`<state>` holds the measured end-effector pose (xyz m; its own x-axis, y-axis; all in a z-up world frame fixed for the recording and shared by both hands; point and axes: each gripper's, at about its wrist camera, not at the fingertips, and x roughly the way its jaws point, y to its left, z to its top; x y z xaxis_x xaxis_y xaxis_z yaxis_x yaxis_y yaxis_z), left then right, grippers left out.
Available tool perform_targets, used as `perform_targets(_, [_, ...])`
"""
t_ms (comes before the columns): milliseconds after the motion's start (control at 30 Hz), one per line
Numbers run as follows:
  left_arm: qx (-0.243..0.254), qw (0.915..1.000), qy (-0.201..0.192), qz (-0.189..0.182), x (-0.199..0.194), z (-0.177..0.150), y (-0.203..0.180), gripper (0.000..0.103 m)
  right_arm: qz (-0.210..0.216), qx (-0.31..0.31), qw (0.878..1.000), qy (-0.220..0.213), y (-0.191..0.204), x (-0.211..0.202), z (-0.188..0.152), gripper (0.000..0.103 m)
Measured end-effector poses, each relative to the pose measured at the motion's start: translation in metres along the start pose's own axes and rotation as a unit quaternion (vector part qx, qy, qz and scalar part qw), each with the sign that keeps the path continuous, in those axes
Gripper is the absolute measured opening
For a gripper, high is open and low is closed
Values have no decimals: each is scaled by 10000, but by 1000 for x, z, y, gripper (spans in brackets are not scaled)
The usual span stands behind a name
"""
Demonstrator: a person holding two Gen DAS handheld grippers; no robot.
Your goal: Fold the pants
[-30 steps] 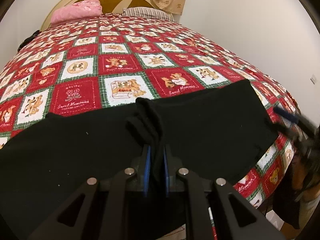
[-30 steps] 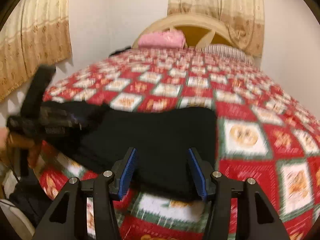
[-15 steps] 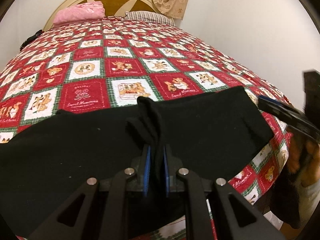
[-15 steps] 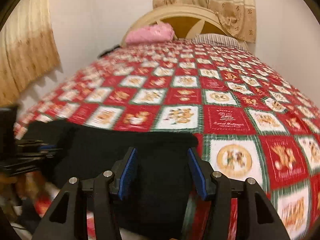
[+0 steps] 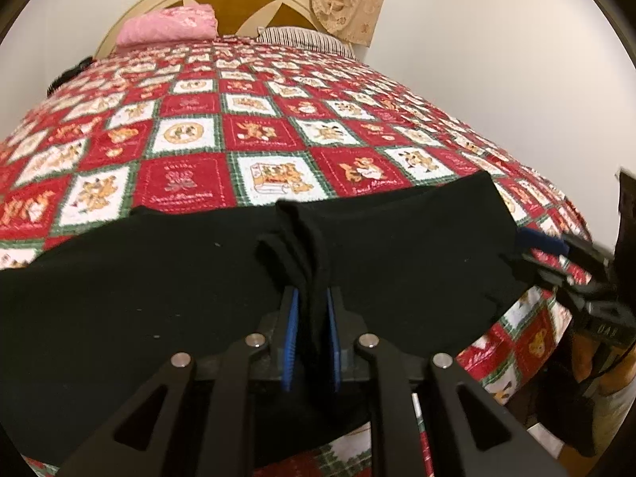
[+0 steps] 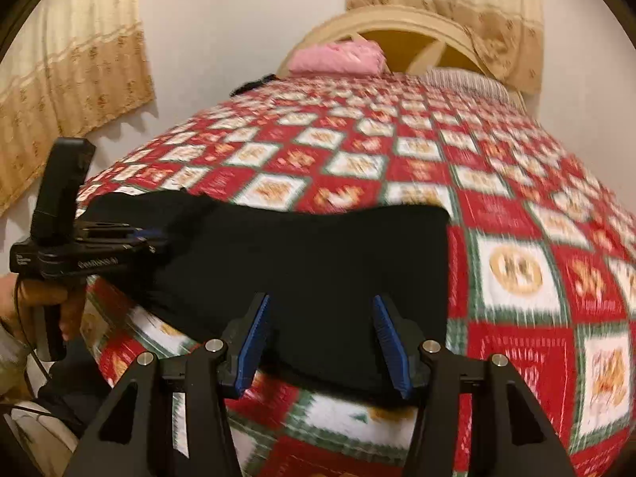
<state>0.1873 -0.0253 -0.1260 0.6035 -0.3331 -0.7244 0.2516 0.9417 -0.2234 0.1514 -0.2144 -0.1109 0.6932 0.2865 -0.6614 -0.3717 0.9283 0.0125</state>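
Your left gripper (image 5: 312, 310), low in the frame's centre, has a bunched fold of the pants (image 5: 159, 278) between its pads, and its jaws are opening. Your right gripper (image 6: 322, 334) stands apart, empty, over the pants' edge. The pants lie across the quilt (image 5: 190, 183) at the frame's bottom.

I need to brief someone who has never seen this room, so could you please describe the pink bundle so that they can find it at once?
Start at the bed with its red, white and green checked quilt and follow it to the cream arched headboard. The pink bundle lies against the headboard's left part, beside a striped pillow. It is the only plain pink thing there.
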Motion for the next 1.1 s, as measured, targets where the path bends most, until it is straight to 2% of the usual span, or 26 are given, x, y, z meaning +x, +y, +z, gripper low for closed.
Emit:
perform_targets(100, [20,10000,-11,-24,-5,-4,4,16,153,-18,9999,-17,5,7,9,55])
perform_targets(167, [7,10000,-20,-26,-6,-5,7,16,416,-1,9991,42,12,21,16,55])
perform_targets(267, [-88,9999,-31,67,-5,-3,14,22,546,-243,9974,402,32,49,16,55])
perform_targets(333, [-133,9998,-99,64,-10,-3,19,24,474,-295,9953,793,39,75,10,55])
perform_targets(400, [-133,9996,-192,157,-19,-4,27,24,311,-370,9966,672,48,70,13,55])
perform_targets(500, [-233,9991,-247,252,-29,-7,43,24,712,-291,9965,338,60,52,21,55])
perform_targets(567, [-306,9985,-252,378,-35,-10,54,24,843,-513,9949,190,77,50,26,55])
perform_targets(600, [-362,9980,-259,447,-40,-12,61,24,908,-638,9936,221,87,56,26,55])
perform_targets(700, [-503,9965,-284,609,-51,-17,76,24,1185,-763,9878,669,105,81,16,55])
perform_targets(733, [-540,9958,-298,680,-56,-19,82,25,1163,-780,9882,622,108,82,14,55])
perform_targets(833, [-651,9936,-280,874,-63,-28,97,42,1249,-733,9878,571,111,76,14,55])
perform_targets(933, [-724,9932,-233,882,-68,-32,106,43,1266,-774,9882,392,114,67,17,55])
perform_targets(1033, [-619,9924,-274,1032,-76,-35,109,43,1379,-845,9849,623,122,76,17,55])
perform_targets(1067, [-631,9916,-318,1085,-83,-36,114,43,1316,-1004,9833,751,127,80,13,53])
perform_targets(1100, [-653,9908,-346,1133,-89,-38,118,44,1155,-1191,9833,747,132,81,9,47])
